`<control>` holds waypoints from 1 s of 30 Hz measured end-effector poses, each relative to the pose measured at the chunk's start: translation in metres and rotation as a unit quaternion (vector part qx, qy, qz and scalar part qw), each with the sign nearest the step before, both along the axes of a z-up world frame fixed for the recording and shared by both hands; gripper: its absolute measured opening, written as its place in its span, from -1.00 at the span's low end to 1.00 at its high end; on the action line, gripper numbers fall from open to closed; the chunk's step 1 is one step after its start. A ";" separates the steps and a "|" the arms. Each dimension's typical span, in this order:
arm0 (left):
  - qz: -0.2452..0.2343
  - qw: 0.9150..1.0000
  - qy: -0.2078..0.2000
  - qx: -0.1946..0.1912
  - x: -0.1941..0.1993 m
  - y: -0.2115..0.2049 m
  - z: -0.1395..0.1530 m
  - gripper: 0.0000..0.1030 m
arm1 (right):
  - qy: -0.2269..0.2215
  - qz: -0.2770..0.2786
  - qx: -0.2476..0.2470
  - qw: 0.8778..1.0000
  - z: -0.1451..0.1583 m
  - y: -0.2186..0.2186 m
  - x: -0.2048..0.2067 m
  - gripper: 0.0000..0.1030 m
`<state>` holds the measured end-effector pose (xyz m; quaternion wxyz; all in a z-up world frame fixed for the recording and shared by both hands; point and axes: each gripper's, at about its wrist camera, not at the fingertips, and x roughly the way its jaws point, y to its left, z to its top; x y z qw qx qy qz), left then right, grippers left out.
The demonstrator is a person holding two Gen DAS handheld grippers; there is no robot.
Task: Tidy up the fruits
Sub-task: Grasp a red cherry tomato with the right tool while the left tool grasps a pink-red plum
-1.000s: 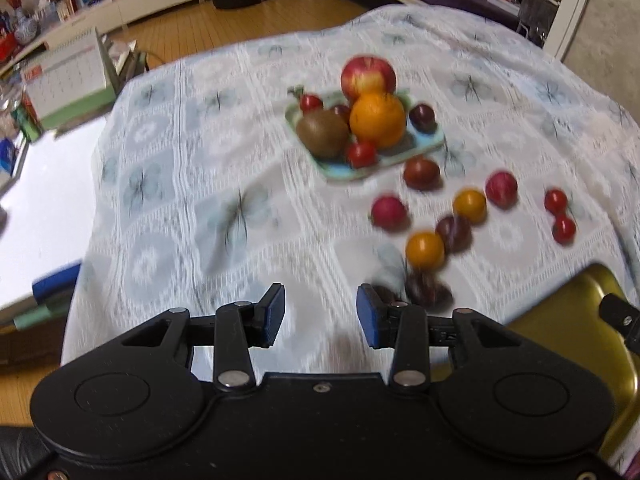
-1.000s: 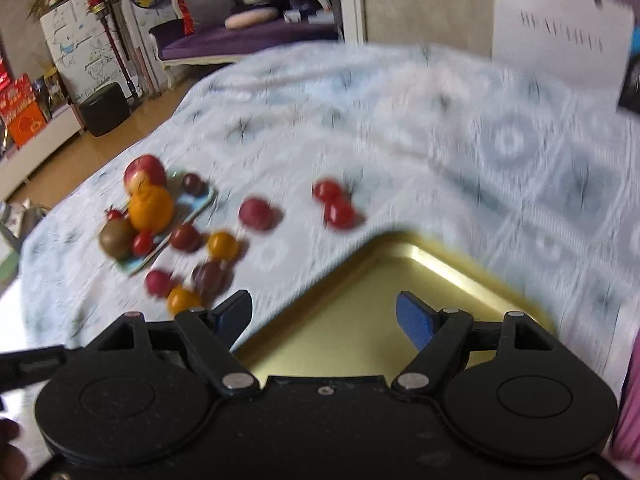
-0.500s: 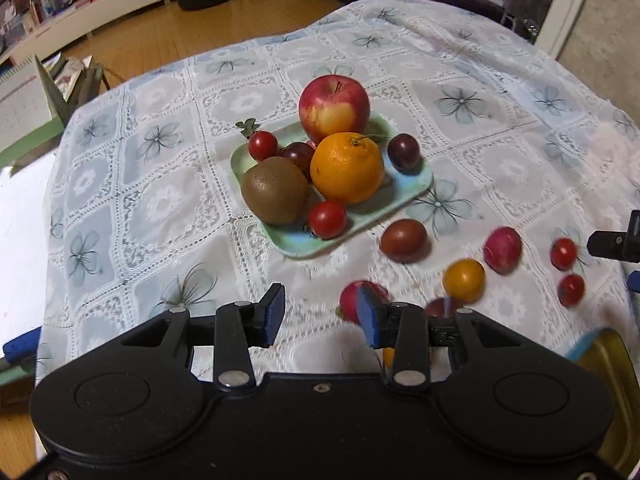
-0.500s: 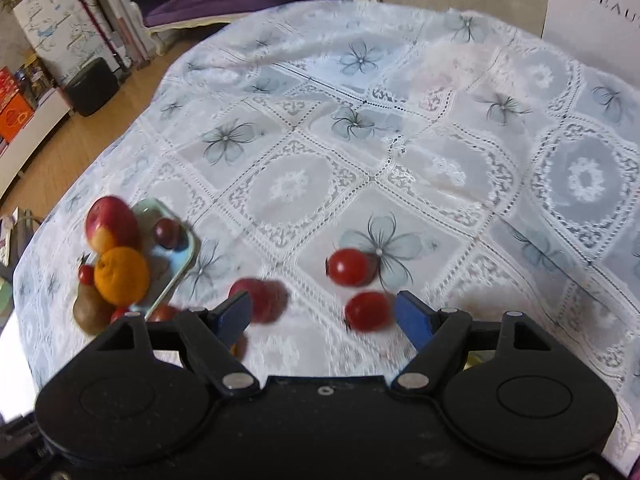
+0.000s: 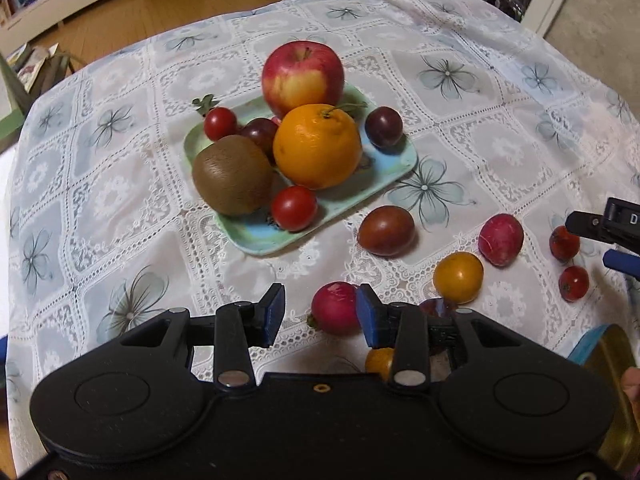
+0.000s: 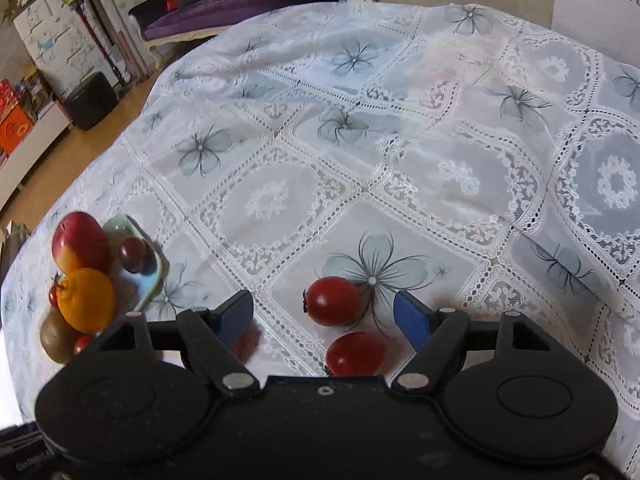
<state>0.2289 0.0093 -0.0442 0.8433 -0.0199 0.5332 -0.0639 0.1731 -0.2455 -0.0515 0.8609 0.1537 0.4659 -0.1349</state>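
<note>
Lighting: warm, even indoor light; soft shadows beneath fruit; small highlights on orange (image 5: 317,146). Focus: sharp centrally. Distortion: strong fisheye curvature, edges bent and slightly soft.

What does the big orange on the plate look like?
The orange is round, bright and dimpled, with a thin green stalk on top. It sits in the middle of the pale green-blue plate, pressed against the red-yellow apple behind and the brown kiwi beside it. No tongs touch it.
</note>
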 end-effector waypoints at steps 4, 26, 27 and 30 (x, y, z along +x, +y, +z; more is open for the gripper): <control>-0.008 1.000 0.007 0.012 0.002 -0.007 -0.008 -0.08 | 0.011 -0.007 -0.014 1.000 -0.013 -0.003 0.005 0.47; -0.027 0.998 0.033 0.049 0.009 -0.027 -0.035 -0.12 | 0.026 -0.021 -0.050 0.998 -0.037 0.007 0.015 -0.31; -0.030 0.998 0.030 0.052 0.009 -0.027 -0.035 -0.13 | 0.024 -0.018 -0.053 0.998 -0.037 0.008 0.014 -0.30; -0.035 0.998 0.022 0.056 0.008 -0.028 -0.034 -0.14 | 0.024 -0.020 -0.049 0.998 -0.035 0.006 0.013 -0.31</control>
